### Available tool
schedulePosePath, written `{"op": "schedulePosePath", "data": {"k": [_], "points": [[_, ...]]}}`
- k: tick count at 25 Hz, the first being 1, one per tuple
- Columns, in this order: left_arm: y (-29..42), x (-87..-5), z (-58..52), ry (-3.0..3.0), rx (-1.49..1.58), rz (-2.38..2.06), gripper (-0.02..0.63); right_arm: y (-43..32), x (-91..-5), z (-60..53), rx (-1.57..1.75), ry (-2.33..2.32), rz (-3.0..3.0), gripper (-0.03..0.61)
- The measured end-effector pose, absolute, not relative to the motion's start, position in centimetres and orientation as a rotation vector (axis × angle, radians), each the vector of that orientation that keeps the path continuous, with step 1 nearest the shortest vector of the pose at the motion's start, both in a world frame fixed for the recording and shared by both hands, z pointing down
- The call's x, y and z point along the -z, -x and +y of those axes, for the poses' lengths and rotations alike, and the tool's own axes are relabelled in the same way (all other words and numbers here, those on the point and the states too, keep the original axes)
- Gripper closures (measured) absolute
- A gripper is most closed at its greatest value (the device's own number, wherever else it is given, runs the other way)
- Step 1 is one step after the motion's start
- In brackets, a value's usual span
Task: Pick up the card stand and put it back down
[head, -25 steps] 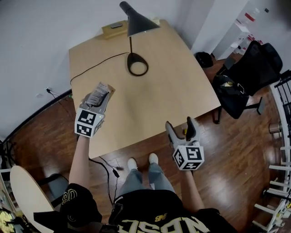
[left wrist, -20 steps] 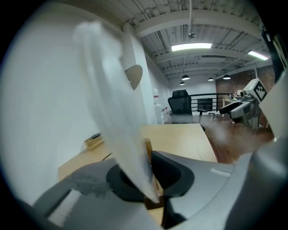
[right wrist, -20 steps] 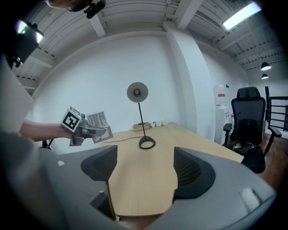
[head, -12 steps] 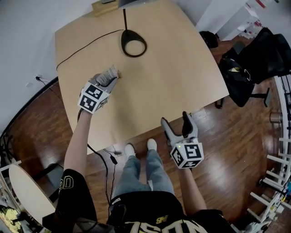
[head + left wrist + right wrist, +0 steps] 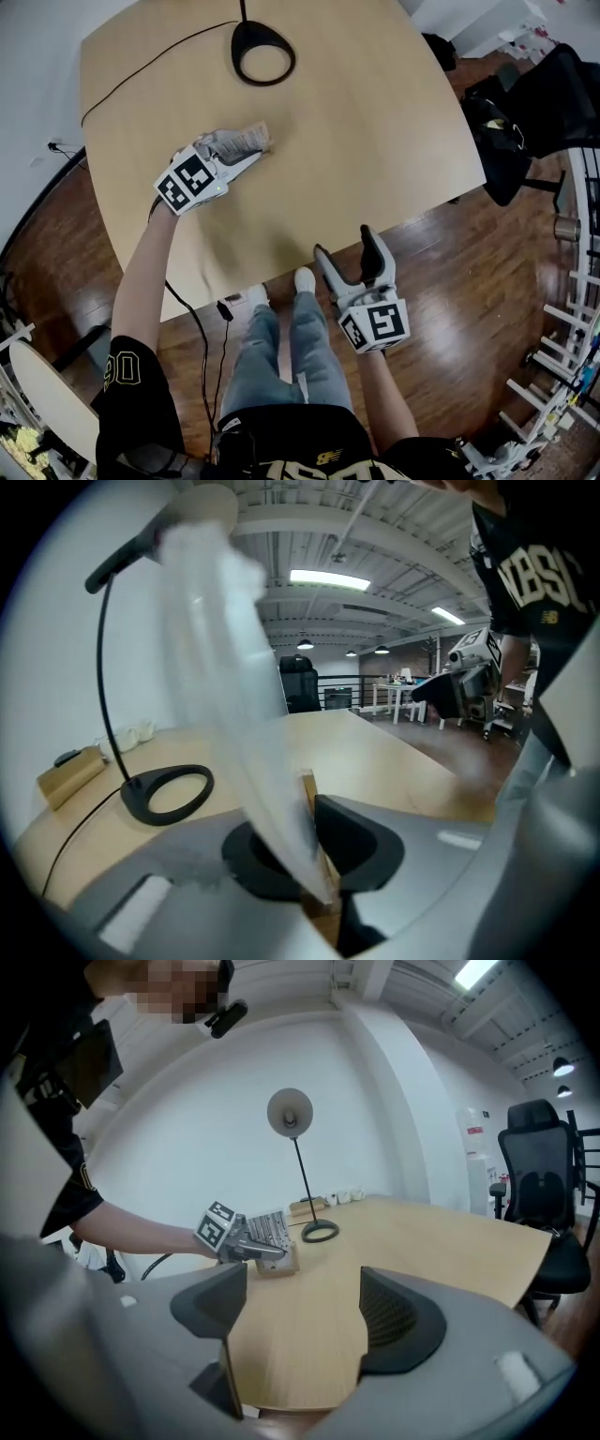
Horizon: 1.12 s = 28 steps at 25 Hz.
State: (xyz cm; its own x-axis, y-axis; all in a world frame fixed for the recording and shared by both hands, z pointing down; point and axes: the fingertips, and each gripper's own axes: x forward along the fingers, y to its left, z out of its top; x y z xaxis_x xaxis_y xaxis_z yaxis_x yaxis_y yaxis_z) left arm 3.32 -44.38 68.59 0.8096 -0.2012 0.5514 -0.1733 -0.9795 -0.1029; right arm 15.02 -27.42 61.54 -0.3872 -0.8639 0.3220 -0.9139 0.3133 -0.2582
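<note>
1. Two jaws of the left gripper (image 5: 314,850) are pressed tight on the card stand (image 5: 234,658), pinching it where the clear sheet meets the wooden base.
2. The stand leans, with its base low at the table (image 5: 375,112); I cannot tell whether it touches.
3. The right gripper (image 5: 302,1312) has its jaws spread with nothing between them, and they have just been closing.
4. It hangs off the table's near edge, over the wood floor (image 5: 450,281), well apart from the stand.
5. A lamp (image 5: 263,52) with a black ring foot stands farther back on the table, and its cord (image 5: 141,61) runs left.
</note>
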Motion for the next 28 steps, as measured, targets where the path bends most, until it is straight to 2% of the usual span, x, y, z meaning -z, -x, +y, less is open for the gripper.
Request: {"op": "schedulePosePath", "data": {"k": [6, 7, 8, 9, 10, 15, 20, 28], "points": [[-5.0, -70.7, -44.2, 3.001, 0.938, 0.187, 0.56, -14.8, -62.2, -26.1, -0.627, -1.653, -2.437, 0.201], [-5.1, -70.9, -44.8, 3.027, 0.963, 0.223, 0.512, -15.0, -62.4, -25.9, -0.629, -1.657, -2.433, 0.201], [-4.8, -71.1, -45.4, 3.058, 0.992, 0.285, 0.342, -15.1, -62.6, -25.7, -0.632, -1.663, -2.427, 0.201], [-4.2, -71.2, -46.0, 3.092, 1.012, 0.37, 0.2, -15.1, -62.7, -25.5, -0.637, -1.669, -2.422, 0.201], [-3.2, -71.0, -46.5, 3.12, 1.016, 0.471, 0.14, -15.0, -62.7, -25.3, -0.641, -1.674, -2.419, 0.201], [2.5, -65.8, -44.4, 3.122, 0.857, 0.925, 0.121, -14.2, -59.0, -24.5, -0.593, -1.656, -2.458, 0.201], [5.8, -57.8, -37.3, 3.078, 0.599, 1.18, 0.141, -12.3, -52.3, -23.4, -0.475, -1.657, -2.548, 0.201], [6.6, -45.2, -22.4, 2.828, 0.257, 1.386, 0.176, -10.7, -42.7, -17.3, -0.269, -1.715, -2.675, 0.206]]}}
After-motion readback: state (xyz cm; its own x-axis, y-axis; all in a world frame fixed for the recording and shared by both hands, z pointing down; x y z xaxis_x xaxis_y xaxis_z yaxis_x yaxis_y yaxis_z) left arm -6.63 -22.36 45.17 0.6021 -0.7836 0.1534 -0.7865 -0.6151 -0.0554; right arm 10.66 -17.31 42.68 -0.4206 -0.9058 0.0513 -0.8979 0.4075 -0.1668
